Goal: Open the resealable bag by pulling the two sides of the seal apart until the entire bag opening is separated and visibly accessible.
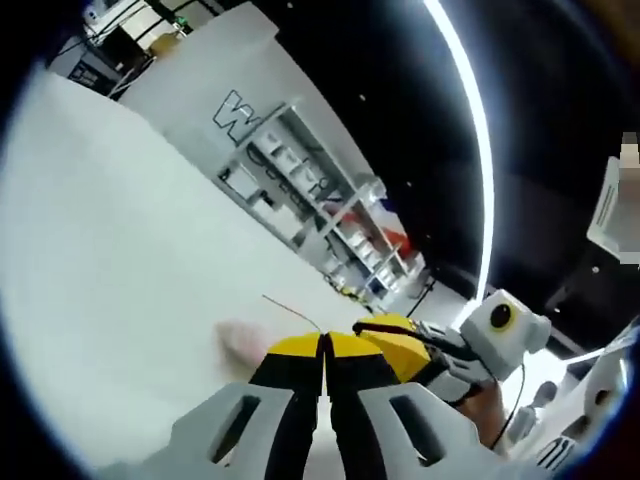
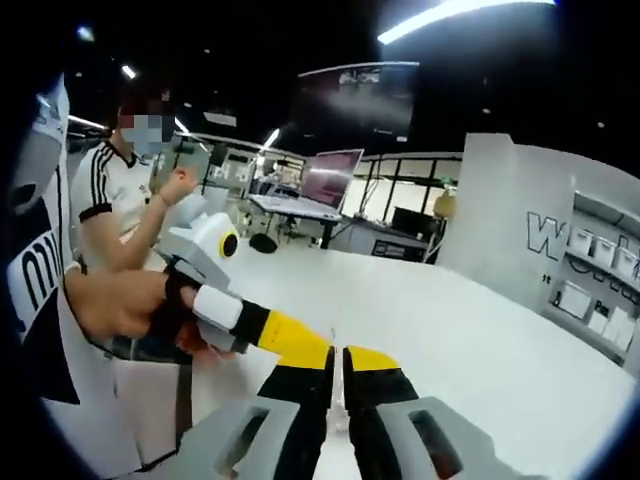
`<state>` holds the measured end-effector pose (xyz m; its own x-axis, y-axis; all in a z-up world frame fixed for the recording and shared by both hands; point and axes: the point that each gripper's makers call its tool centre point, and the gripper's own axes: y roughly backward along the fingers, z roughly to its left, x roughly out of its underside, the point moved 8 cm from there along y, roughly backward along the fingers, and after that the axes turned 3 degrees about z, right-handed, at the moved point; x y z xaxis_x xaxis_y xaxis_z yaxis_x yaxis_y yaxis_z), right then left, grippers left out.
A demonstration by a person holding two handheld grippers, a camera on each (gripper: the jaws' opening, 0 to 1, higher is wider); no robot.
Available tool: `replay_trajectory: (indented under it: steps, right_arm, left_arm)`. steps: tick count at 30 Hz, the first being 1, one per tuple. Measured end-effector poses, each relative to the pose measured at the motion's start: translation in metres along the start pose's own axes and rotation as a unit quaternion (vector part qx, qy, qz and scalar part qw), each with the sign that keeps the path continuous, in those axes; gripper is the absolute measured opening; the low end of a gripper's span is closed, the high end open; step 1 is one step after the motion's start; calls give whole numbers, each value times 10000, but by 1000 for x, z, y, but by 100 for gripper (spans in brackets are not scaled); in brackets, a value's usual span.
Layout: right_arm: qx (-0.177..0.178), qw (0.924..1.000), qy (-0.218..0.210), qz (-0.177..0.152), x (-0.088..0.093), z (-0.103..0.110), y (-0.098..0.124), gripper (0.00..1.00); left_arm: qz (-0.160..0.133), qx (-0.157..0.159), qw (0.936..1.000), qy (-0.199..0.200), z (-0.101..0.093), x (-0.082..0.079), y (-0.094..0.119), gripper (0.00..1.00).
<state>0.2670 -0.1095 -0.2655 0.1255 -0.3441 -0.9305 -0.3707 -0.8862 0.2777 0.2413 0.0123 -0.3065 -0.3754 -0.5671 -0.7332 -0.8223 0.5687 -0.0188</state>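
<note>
Left gripper view: white table [image 1: 110, 260] runs along the left side, with a white wall panel and shelving [image 1: 310, 190] past its far edge. Just left of your jaw tips there is a faint pink blur [image 1: 240, 342] on the tabletop, and a thin dark line [image 1: 290, 311] slants up from the tips. This may be the edge of the resealable bag, too faint to tell. Your left gripper [image 1: 325, 352] has its yellow-tipped jaws pressed almost together, only a slit between them. Whether film is pinched there cannot be told. Your right gripper [image 1: 385, 330] comes in from the right, its tip just beside the left one's tips.

Right gripper view: a person in a white striped shirt [image 2: 105, 210] stands at the left. Nearer, your hand [image 2: 125, 300] holds the left gripper [image 2: 300, 347], which reaches in to just beside the right tips. Your right gripper [image 2: 338, 362] shows its jaws near-closed, a narrow gap, nothing clearly seen in it. A monitor [image 2: 338, 175] stands beyond the table's far edge; shelves [image 2: 600, 285] at right.
</note>
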Motion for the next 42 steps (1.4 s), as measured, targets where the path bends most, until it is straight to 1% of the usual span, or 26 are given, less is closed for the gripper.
replay_trajectory:
  steps: [4, 8, 14, 17, 21, 24, 27, 30, 33, 35, 41, 42]
  right_arm:
    - [-135, 9997, -13, 202, 3, 6, -4, 4]
    - [-90, 9992, 29, 397, 8, 5, -7, 4]
    - [-132, 9985, -34, 527, 10, 5, -7, 1]
    - [-144, 9984, -101, 532, 11, 4, -6, 0]
    - [-166, 9979, -145, 606, 13, 5, -5, 0]
    - [-210, 9975, -167, 657, 14, 6, -5, 0]
    - [-284, 9968, -95, 746, 16, 10, -5, 0]
    - [-344, 9965, 35, 766, 16, 16, -5, 0]
    - [-349, 9964, 97, 763, 17, 18, -6, 0]
    - [-330, 9965, 159, 751, 17, 19, -5, 0]
    - [-297, 9946, 590, 796, 17, 25, -4, 0]
    - [-305, 9946, 599, 796, 17, 26, -4, 0]
  left_arm:
    - [6, -44, 10000, -53, 1, 3, 1, 1]
    - [13, -68, 9999, -101, 4, 5, 2, 1]
    - [16, -78, 9998, -157, 3, 6, 4, 1]
    - [58, -148, 9993, -329, 3, 8, 6, 1]
    - [81, -181, 9989, -425, 0, 11, 6, 1]
    - [110, -206, 9987, -457, 2, 12, 7, 1]
    - [140, -224, 9991, -322, 1, 17, 12, 1]
    - [83, -210, 9997, 102, 4, 19, 15, 2]
    - [83, -201, 9994, 275, 6, 20, 17, 2]
    - [78, -179, 9989, 416, 4, 21, 16, 3]
    - [42, -85, 9963, 850, 3, 24, 18, 4]
    - [45, -81, 9960, 885, 3, 25, 18, 4]
